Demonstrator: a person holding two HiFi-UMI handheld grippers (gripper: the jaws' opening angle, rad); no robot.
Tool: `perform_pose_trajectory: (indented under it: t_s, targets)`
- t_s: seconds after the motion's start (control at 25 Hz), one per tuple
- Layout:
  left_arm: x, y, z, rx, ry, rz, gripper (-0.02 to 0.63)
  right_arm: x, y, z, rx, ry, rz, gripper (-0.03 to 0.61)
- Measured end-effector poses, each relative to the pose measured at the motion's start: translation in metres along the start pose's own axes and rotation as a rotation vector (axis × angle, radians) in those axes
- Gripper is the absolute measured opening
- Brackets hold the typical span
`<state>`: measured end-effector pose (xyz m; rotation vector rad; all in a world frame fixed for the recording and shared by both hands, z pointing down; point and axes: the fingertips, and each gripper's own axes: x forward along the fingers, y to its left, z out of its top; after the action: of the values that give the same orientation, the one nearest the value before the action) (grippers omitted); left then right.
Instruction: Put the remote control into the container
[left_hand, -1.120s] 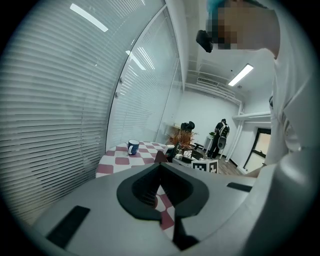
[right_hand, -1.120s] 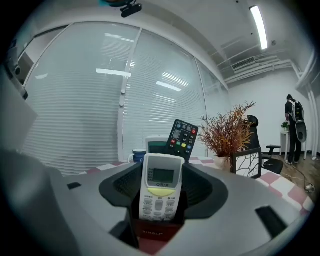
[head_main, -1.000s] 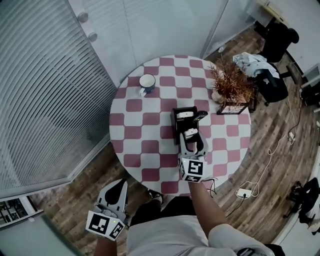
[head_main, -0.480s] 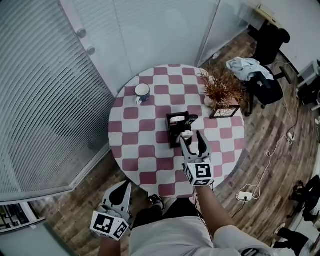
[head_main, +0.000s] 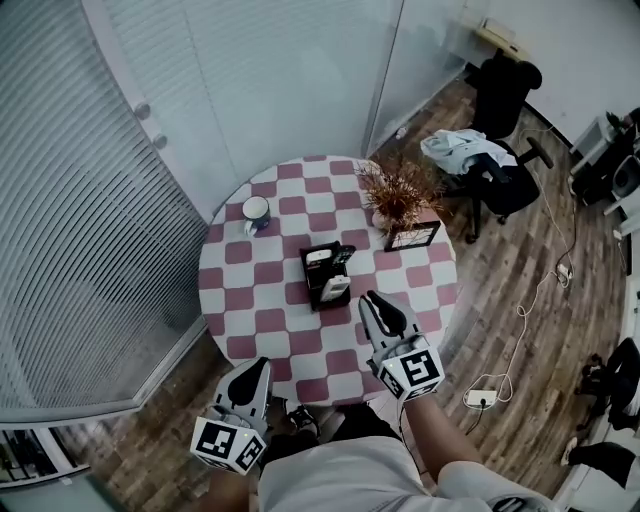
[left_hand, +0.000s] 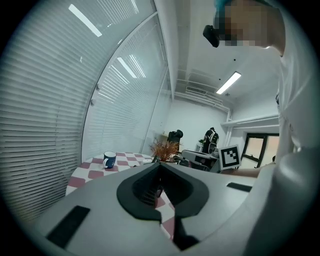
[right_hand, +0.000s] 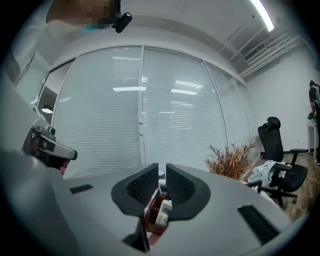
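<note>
Remote (head_main: 336, 288) is in the container (head_main: 307, 278), in the compartment nearest the right gripper (head_main: 370, 298). It's white and looks to stand on end with a slight tilt. Can't tell how deep it seats.

Right gripper: up off the table (head_main: 270, 300), container just ahead of and below its tips. Jaws have just been closing and are now nearly together with a thin slit left. Nothing is in the slit; the container only shows through it from beyond. So the remote is released.

Left gripper (head_main: 259, 366): jaws together, empty, hanging short of the table's near edge, well back from the container.

Far compartment, beyond the remote as seen from the right gripper: two more remotes, one white (head_main: 318, 256) and one black (head_main: 345, 254). The black one pokes over the rim.

Handling, my read:
- Light, stiff plastic bar that won't flex or crush under the jaws.
- Shell looks smooth, so probably slick. A pinch at the very tip would let it swing or slide.
- If it needs reseating, grip the exposed upper end across the narrow width, flat faces against the pads, as low as the rim allows.
- Keep the jaws off the container wall, since that box looks light enough to shove or tip.

Task looks done from here.
</note>
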<state>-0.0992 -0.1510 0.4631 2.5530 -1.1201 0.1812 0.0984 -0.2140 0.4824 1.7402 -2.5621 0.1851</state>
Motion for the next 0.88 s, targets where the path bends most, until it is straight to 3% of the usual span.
perform_pose_trajectory:
  t_s: [0.16, 0.4, 0.88]
  targets:
    - [0.011, -0.014, 0.018, 0.023, -0.039, -0.021, 0.005, -0.024, -0.002, 0.023, 0.017, -0.013, 0.022, 0.012]
    - [0.016, -0.029, 0.049, 0.087, -0.122, -0.02, 0.005, -0.05, 0.005, 0.043, 0.058, -0.007, 0.097, 0.011]
    - [0.015, -0.055, 0.063, 0.122, -0.143, -0.025, 0.005, -0.073, 0.008, 0.079, -0.014, -0.026, 0.117, 0.011]
